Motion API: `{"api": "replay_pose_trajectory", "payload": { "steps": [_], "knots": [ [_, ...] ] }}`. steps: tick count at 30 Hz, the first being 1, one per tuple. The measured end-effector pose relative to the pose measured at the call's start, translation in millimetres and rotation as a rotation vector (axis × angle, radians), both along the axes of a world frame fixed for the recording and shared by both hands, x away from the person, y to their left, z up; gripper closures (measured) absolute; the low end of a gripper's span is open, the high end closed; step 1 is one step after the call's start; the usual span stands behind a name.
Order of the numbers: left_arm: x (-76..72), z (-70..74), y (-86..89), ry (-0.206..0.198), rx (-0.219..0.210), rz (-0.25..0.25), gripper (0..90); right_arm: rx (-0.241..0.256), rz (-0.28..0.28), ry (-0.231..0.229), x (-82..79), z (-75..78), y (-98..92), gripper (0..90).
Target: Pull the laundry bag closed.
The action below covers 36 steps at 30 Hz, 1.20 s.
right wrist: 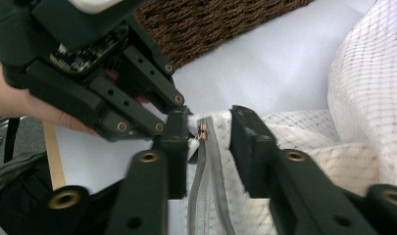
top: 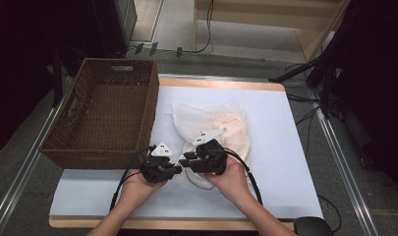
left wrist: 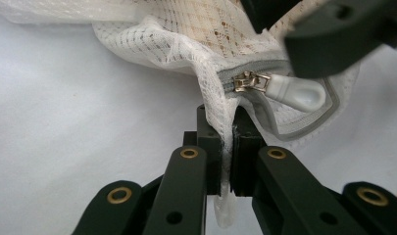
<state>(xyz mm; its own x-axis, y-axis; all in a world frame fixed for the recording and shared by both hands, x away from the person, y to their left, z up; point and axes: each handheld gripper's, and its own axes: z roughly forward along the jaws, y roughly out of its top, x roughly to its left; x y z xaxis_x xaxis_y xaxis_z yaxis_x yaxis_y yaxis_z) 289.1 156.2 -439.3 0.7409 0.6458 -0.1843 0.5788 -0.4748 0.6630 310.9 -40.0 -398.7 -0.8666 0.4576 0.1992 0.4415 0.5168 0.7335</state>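
Left gripper (left wrist: 226,161) clenching a fold of the white mesh laundry bag (left wrist: 186,44), pinched between the pads just below the end of the grey zipper (left wrist: 252,82). Right gripper (right wrist: 208,147) standing released, jaws straddling the zipper tape without touching. Bag lying on the white table cover (top: 280,128), beyond both fingertips, beside the wicker basket (top: 108,113).

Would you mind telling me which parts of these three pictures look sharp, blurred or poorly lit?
High view: dark at both sides, table brightly lit, mesh laundry bag pale and washed out. Left gripper view: zipper pull sharp, the right claw above it blurred. Right gripper view: zipper tape fairly crisp, the left claw soft.
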Motion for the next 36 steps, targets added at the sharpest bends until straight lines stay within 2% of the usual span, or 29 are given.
{"api": "replay_pose_trajectory", "payload": {
  "steps": [5, 8, 13, 14, 18, 28, 36],
  "knots": [
    [0.2, 1.0, -1.7, -0.004, 0.004, -0.004, 86.2, 0.002, -0.007, 0.017, -4.4, -2.2, -6.4, 58.9],
    [0.7, 1.5, -1.9, -0.004, 0.004, -0.004, 86.0, -0.002, -0.014, 0.02, -8.0, -2.3, -9.0, 59.0],
    [1.4, 2.4, -3.0, -0.007, 0.002, -0.005, 86.0, 0.003, -0.02, 0.03, -16.2, -3.6, -13.6, 62.6],
    [1.5, 2.3, -4.1, -0.013, 0.0, -0.005, 86.0, 0.005, -0.027, 0.045, -19.1, -6.0, -15.2, 63.6],
    [1.9, 3.4, -5.5, -0.012, 0.008, -0.013, 85.9, 0.0, -0.026, 0.057, -20.4, -8.9, -15.7, 65.9],
    [1.1, 1.9, -11.5, -0.019, 0.012, -0.033, 85.5, 0.014, -0.053, 0.11, -13.2, -17.0, -14.8, 69.5],
    [0.1, 1.5, -13.3, -0.015, 0.024, -0.045, 85.6, 0.021, -0.081, 0.122, -6.4, -20.2, -15.3, 78.9]
  ]
}}
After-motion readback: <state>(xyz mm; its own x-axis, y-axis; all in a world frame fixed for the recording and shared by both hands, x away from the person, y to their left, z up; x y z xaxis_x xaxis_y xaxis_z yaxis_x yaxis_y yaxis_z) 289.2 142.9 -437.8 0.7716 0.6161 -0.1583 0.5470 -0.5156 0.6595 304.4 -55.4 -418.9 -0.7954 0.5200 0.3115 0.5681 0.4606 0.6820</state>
